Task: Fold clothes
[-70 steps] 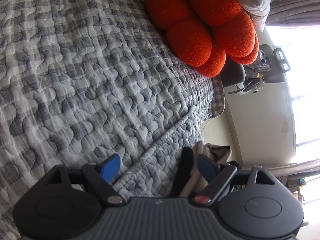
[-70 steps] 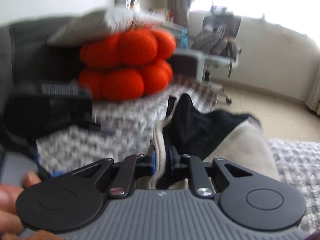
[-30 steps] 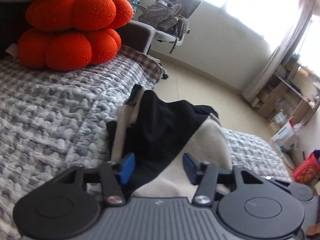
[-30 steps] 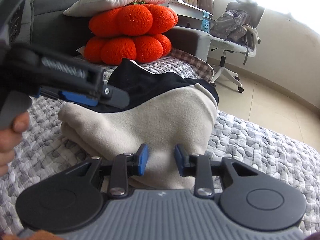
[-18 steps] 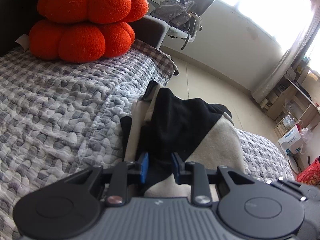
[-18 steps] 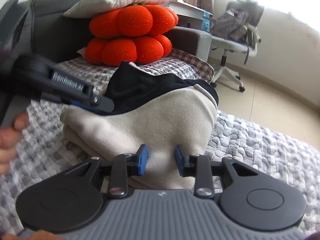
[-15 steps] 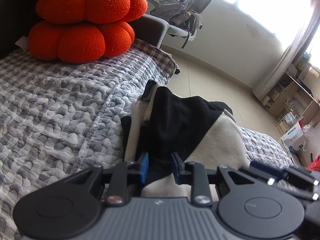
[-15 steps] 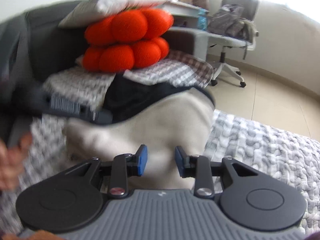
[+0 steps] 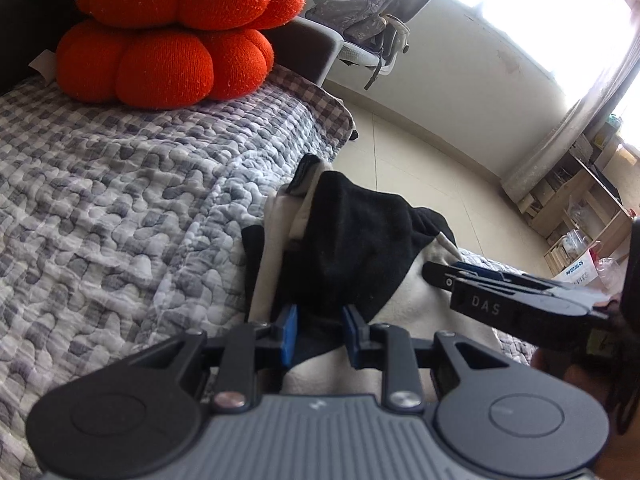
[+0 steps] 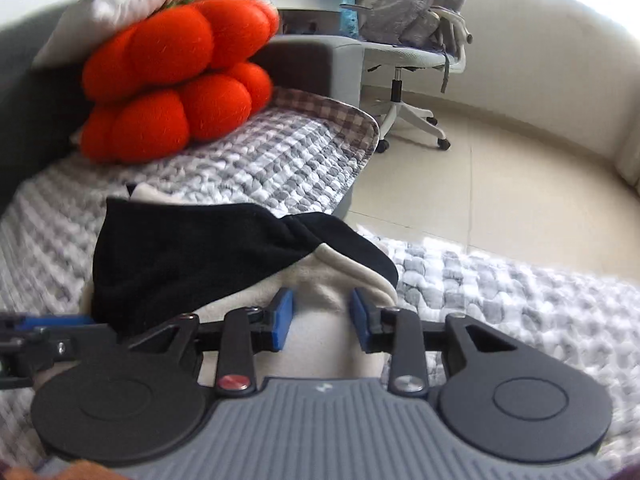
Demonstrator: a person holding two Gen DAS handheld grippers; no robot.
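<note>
**Ana:** In the left wrist view, what do you see?

**Ben:** The left gripper (image 9: 318,330) sits low in the middle. Its blue pads are close together, with the dark edge of the soft black-and-cream folded garment (image 9: 352,248) between them. They look like they pinch it, but the spot where pad meets cloth is dark and hard to see.

**Ana:** Where is the garment?

**Ben:** In the middle of the frame, on the bumpy grey-and-white quilted bed cover (image 9: 120,208), near its edge by the floor. Its lower part is hidden behind the gripper body.

**Ana:** And on the right?

**Ben:** The right gripper (image 9: 448,274) comes in from the right edge, lying over the cream part. We see it from the side, so its gap is hard to tell here. The hand holding it is dark and cut off.

**Ana:** Upper left?

**Ben:** Two puffy orange pumpkin-shaped cushions (image 9: 168,40), stacked. The top one is cut off by the frame.

**Ana:** Now the right wrist view.

**Ben:** It is blurry. The right gripper (image 10: 320,320) is low in the middle, its pads a bit apart, with cream cloth between them. I cannot tell if they press it. The garment (image 10: 192,264) fills the middle. The left gripper (image 10: 52,326) pokes in at the left edge, mostly cut off. A grey office chair on wheels (image 10: 412,56) stands in the upper right with a bag on it, too blurred to make out.
</note>
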